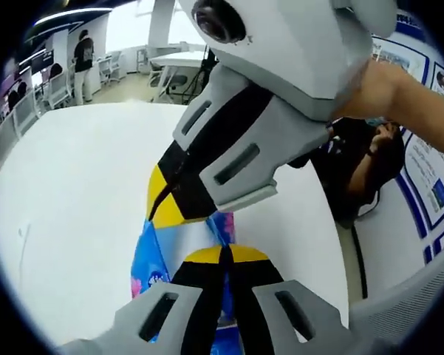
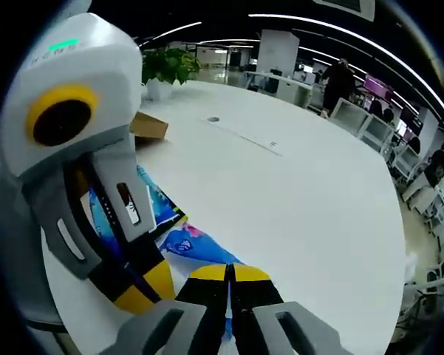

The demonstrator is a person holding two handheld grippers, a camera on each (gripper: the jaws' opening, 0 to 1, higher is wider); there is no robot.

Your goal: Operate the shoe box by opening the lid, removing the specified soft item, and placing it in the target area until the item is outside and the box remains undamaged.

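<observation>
Jaws of our left gripper [image 1: 225, 255] are clenched on the soft blue-and-pink printed plastic packet [image 1: 149, 259], which lies on the white table [image 1: 74, 192]. Our right gripper [image 2: 229, 272] pinches the same packet [image 2: 196, 244] too. Behind it we see the brown cardboard shoe box [image 2: 149, 126].

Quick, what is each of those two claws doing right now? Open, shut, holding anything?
Left gripper: shut on the blue packet.
Right gripper: shut on the same blue packet, over the white table.
</observation>
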